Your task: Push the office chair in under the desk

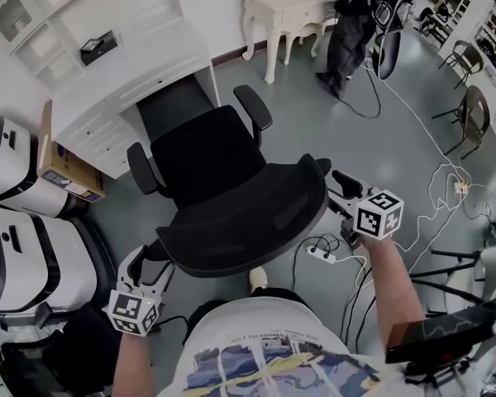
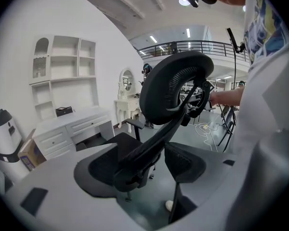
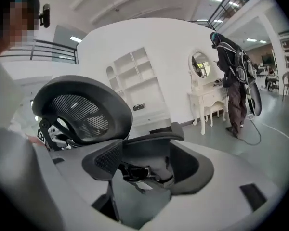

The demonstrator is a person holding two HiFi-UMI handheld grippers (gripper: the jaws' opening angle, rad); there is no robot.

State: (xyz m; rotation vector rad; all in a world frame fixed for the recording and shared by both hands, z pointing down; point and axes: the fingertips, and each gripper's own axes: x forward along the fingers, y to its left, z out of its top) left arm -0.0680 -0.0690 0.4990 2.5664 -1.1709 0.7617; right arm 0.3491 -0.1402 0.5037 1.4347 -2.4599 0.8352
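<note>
Head view: locate chair (image 1: 219,160) directly ahead of both grippers, seat toward desk (image 1: 124,73) beyond, backrest (image 1: 248,222) nearest the tools, seat front close to the desk's knee opening. Find left gripper (image 1: 146,263) at the backrest's lower left edge, right gripper (image 1: 337,187) just beside its right edge. Left gripper view: read jaws as released, spread wide, with the backrest's support spine (image 2: 154,148) standing between them and neither pad pressing on it. Right gripper view: read jaws as released too, spread wide, with one armrest (image 3: 154,137) and the under-seat mechanism (image 3: 139,172) ahead between them, neither pad pressing on either. Note box (image 1: 66,172) ahead-left of the left gripper, beside the desk.
</note>
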